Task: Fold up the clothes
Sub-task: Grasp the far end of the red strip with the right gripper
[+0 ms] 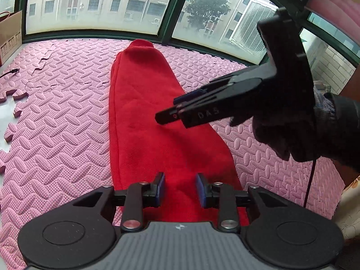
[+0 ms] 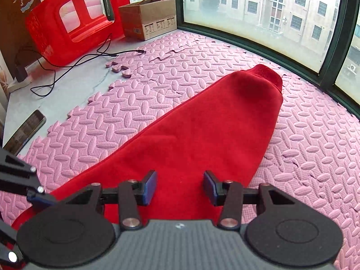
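red garment [image 1: 144, 121] lies folded long and narrow on the pink foam floor mat [image 1: 56, 112], cuff end far. left gripper [image 1: 180, 187] and right gripper [image 2: 180, 187] hover over its near end, fingers part open, empty, likely lining up for the next fold.

Open pink foam mat [image 2: 157, 103] on both sides of the red garment [image 2: 202, 130] — plenty of passing room there. Crowded far left: red plastic stool [image 2: 67, 22], cardboard box [image 2: 148, 18], loose black cable [image 2: 74, 65], phone [image 2: 24, 132] on bare floor. Closed off beyond by the window frame [image 2: 270, 51]. Above the garment, blocked by the right gripper [image 1: 167, 115].
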A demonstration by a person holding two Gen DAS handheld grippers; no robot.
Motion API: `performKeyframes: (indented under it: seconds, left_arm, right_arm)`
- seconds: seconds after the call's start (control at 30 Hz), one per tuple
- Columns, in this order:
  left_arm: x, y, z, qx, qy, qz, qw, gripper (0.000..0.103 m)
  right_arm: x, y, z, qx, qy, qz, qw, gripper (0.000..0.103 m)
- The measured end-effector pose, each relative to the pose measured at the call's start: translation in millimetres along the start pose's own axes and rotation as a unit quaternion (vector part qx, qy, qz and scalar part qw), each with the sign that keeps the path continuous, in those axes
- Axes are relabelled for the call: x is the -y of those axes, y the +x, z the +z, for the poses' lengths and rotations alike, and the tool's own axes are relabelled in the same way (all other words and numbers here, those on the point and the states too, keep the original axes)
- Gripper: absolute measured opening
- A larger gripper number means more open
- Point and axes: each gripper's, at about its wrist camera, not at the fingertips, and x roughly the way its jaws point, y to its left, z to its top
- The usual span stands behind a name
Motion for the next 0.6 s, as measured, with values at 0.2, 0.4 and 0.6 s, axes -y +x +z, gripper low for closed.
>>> performKeyframes:
  seconds: [0.2, 0.4, 0.6]
  left_arm:
    - [-7, -2, -3, -0.001, -0.014, -0.006, 0.9999, 0.038]
    - [-10, -2, -6, -0.003, -0.025, -0.011, 0.9996, 0.040]
    - [-14, -2, -7, -0.005, -0.036, -0.016, 0.9992, 0.040]
  right_arm:
    - [25, 36, 33, 0.004, 0.005, -0.027, 1.000, 0.045]
    - [47, 68, 67, 0.023, 0.027, -0.043, 0.998, 0.045]
    - [62, 91, 85, 0.021, 0.045, -0.051, 0.997, 0.045]
